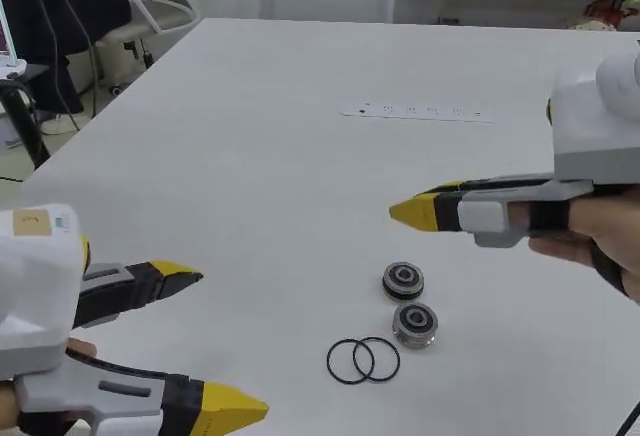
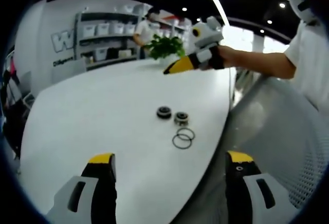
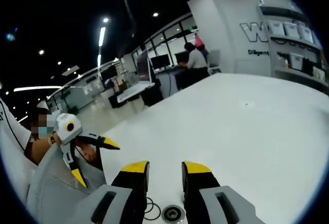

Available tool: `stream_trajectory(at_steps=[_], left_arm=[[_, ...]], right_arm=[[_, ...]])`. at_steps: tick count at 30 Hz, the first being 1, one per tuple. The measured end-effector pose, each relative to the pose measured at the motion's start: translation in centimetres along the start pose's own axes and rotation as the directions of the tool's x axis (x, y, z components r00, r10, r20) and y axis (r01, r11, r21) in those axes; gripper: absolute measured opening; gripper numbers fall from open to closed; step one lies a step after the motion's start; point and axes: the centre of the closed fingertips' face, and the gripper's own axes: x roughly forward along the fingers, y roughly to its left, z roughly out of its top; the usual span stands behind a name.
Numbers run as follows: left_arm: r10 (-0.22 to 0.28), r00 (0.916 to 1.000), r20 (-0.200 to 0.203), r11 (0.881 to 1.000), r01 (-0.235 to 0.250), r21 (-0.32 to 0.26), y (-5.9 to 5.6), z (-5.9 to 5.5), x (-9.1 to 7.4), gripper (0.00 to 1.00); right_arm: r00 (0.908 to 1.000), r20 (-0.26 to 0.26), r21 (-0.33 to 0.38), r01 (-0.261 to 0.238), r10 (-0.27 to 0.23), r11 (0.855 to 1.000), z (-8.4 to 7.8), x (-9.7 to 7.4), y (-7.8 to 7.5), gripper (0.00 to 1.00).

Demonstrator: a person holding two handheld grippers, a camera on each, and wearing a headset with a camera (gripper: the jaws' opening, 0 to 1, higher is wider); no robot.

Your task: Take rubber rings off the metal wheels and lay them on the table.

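Two rubber rings [image 1: 358, 359] are lying overlapped just beside the bare-looking metal wheels [image 1: 415, 323], so the task is looking finished; the left gripper [image 1: 228, 344] is gaping wide and the right gripper [image 1: 395, 211] is hovering narrowly parted, both empty.

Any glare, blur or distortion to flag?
Head view: even light, rings and wheels sharp. Left gripper view: fisheye bends the table edge, bright glare behind the right gripper. Right gripper view: dark ceiling, wheel at the bottom edge.
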Motion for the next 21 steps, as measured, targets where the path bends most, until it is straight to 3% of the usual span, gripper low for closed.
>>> stream_trajectory(at_steps=[5, 11, 17, 21], left_arm=[[-0.010, 0.9997, -0.022, 0.999, 0.011, 0.049, -0.1, 0.2, 0.0, 0.90], [-0.022, 0.9998, 0.000, 0.998, 0.022, 0.058, 0.1, 1.7, 0.0, 0.89], [-0.020, 0.9985, 0.050, 0.992, 0.013, 0.128, 1.0, 5.5, 0.0, 0.88], [-0.027, 0.9971, 0.071, 0.981, 0.013, 0.193, 1.7, 8.3, 0.6, 0.88]], right_arm=[[0.9989, 0.046, -0.019, 0.012, -0.011, 1.000, 1.8, -0.1, -1.3, 0.26], [0.9928, 0.101, -0.031, 0.067, -0.064, 0.997, 2.3, -1.0, -4.4, 0.26], [0.9899, 0.097, 0.038, 0.101, -0.104, 0.994, 0.1, -1.6, -6.8, 0.26], [0.9928, 0.034, 0.032, 0.114, -0.115, 0.993, -2.0, -1.4, -7.6, 0.26]])
